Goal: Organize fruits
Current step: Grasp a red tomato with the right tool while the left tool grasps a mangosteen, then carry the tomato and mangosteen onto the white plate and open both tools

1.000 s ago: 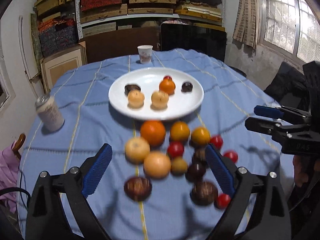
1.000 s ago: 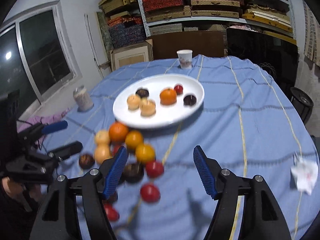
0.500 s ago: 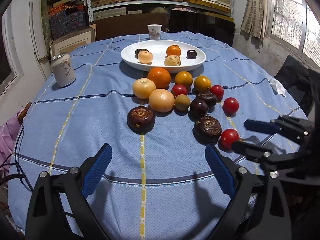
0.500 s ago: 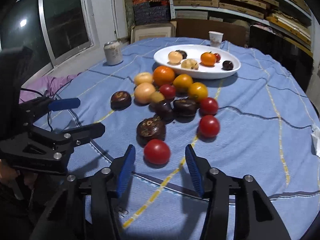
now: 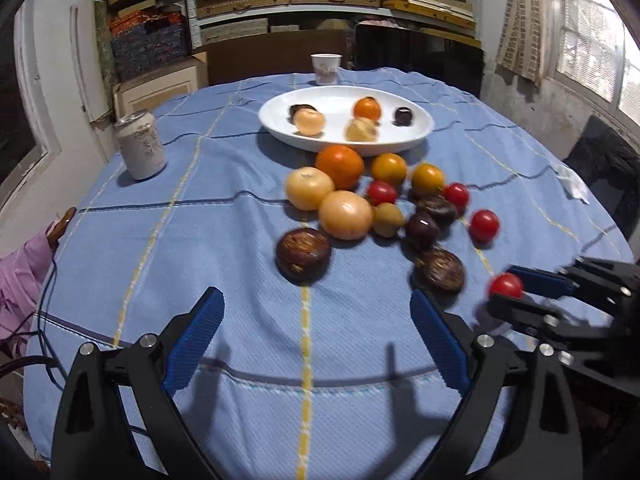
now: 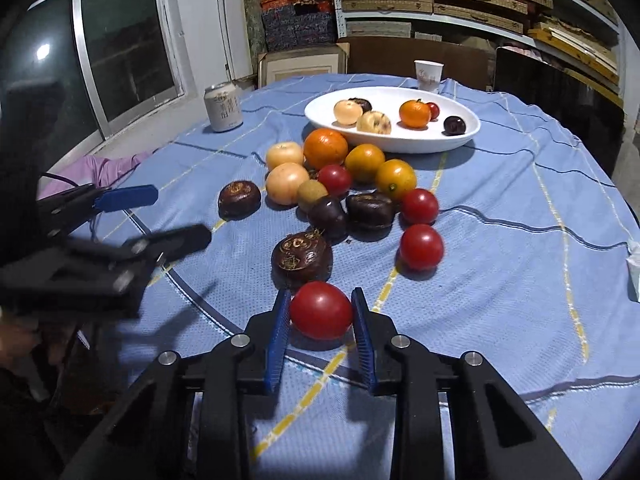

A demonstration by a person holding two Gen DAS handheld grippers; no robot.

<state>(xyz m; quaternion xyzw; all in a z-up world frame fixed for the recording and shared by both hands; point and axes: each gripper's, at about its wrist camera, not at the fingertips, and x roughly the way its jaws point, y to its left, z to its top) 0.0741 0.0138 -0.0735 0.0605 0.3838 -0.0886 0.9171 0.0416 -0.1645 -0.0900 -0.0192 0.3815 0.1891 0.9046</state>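
Note:
My right gripper (image 6: 321, 295) has its jaws closing on a small red tomato (image 6: 321, 312) that rests on the blue tablecloth, and both blue pads touch its sides. The left wrist view shows the same tomato (image 5: 506, 285) between the right gripper's fingers (image 5: 536, 278). My left gripper (image 5: 316, 320) stands open over bare cloth, short of a dark brown fruit (image 5: 303, 254). A pile of oranges, pale apples, tomatoes and dark fruits (image 6: 344, 184) lies before the white plate (image 6: 460, 144), which holds several fruits.
A drink can (image 5: 140, 146) stands at the left of the table and a paper cup (image 5: 326, 68) behind the plate. A crumpled tissue (image 5: 574, 184) lies at the right edge. Pink cloth (image 5: 20, 276) hangs off the left side. Shelves of boxes fill the back.
The right gripper came down to the nearest red tomato and its jaws narrowed from wide apart to touching it. The left gripper dropped back toward the table's near edge, still open.

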